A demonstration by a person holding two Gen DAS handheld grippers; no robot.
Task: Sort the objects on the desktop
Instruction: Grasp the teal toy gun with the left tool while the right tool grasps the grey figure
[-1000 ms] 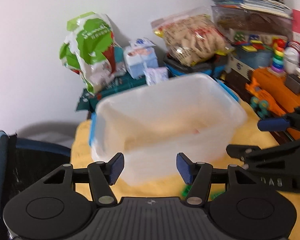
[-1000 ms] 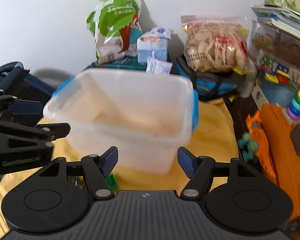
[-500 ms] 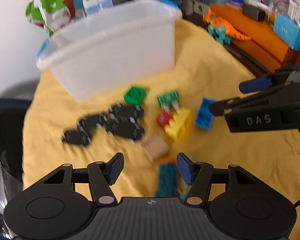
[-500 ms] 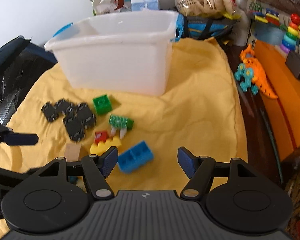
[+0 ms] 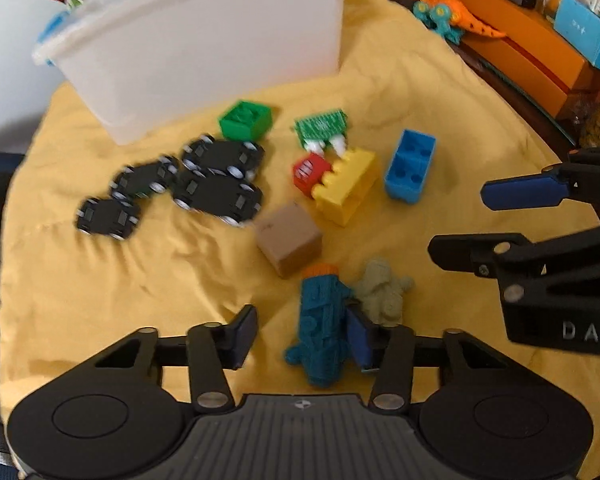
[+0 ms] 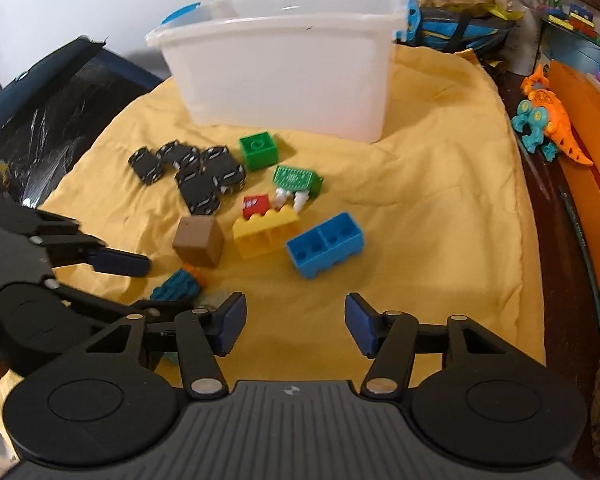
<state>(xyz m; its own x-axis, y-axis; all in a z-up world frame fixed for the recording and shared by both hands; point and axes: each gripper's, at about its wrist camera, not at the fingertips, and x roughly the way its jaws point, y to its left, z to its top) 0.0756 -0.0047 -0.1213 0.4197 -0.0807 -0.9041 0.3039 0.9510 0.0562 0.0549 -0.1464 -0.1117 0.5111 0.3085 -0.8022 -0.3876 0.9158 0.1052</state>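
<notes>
The left gripper [image 5: 302, 330] is low over the yellow cloth [image 5: 100, 280] with its jaws around a teal ridged toy [image 5: 320, 328]. Its jaws have just been closing; the right pad looks to be against the toy's side, while the left pad stands clear with cloth showing in the gap, so the toy is bracketed but not yet pinched. An olive-green figure [image 5: 384, 292] lies touching the teal toy on its right, which is probably why the gripper straddles the toy lengthwise and not across the pair.

The right gripper [image 6: 296, 326] hovers over bare cloth, jaws part open and empty; they too have just been narrowing, with nothing between them. The blue brick [image 6: 326, 244] lies just ahead of it and seems the likely target, since its jaws line up roughly with the brick's short sides.

The other loose pieces sit in a cluster on the cloth-covered counter: a brown cube [image 5: 290, 236], a yellow brick [image 5: 346, 186] with a small red piece [image 5: 308, 172] against it, a green studded plate [image 5: 320, 124], a green block [image 5: 246, 120] and a clump of black wheeled bases [image 5: 188, 184]. The translucent bin [image 6: 284, 64] stands behind them, near enough for a short carry. From here its inside cannot be judged for contents, so sorting looks to be at an early stage.
</notes>
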